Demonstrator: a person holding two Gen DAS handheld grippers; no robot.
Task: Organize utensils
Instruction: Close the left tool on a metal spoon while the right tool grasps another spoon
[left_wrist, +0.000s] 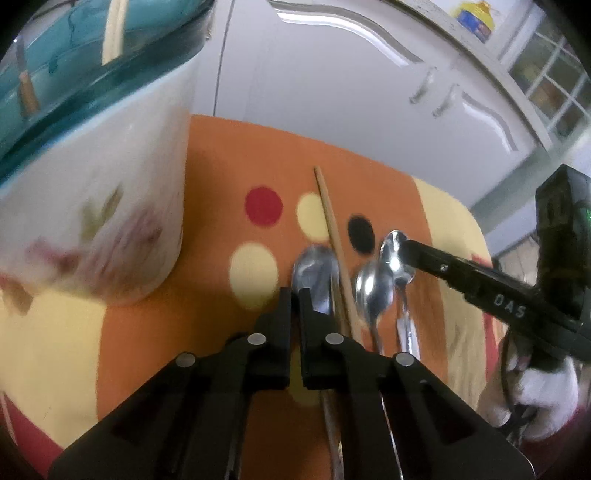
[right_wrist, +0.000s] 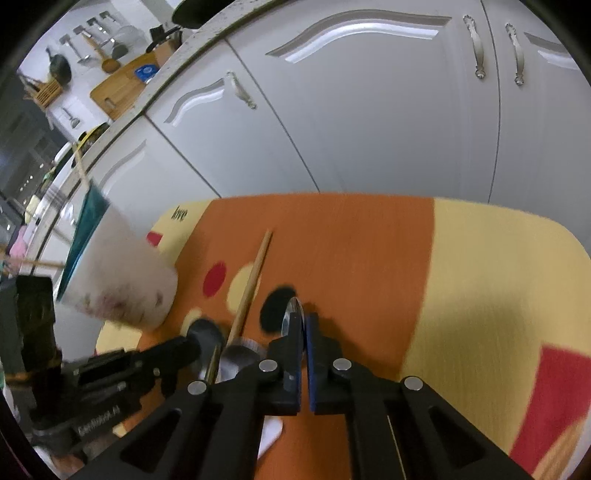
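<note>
Three steel spoons lie side by side on an orange and yellow placemat (left_wrist: 229, 162): a large one (left_wrist: 318, 273), a middle one (left_wrist: 373, 295) and a right one (left_wrist: 397, 254). A wooden chopstick (left_wrist: 332, 236) lies between them. My left gripper (left_wrist: 294, 295) is shut and empty, its tips beside the large spoon's bowl. My right gripper (right_wrist: 303, 321) is shut on the right spoon's bowl (right_wrist: 291, 314); its fingers (left_wrist: 436, 258) show in the left wrist view. A white floral holder with a teal rim (left_wrist: 96, 206) stands at the left with utensils in it, and it also shows in the right wrist view (right_wrist: 122, 280).
White cabinet doors (left_wrist: 332, 92) stand just behind the placemat. The left gripper's body (right_wrist: 110, 376) sits low at the left of the right wrist view. A counter with a cutting board (right_wrist: 118, 88) and hanging tools is far back.
</note>
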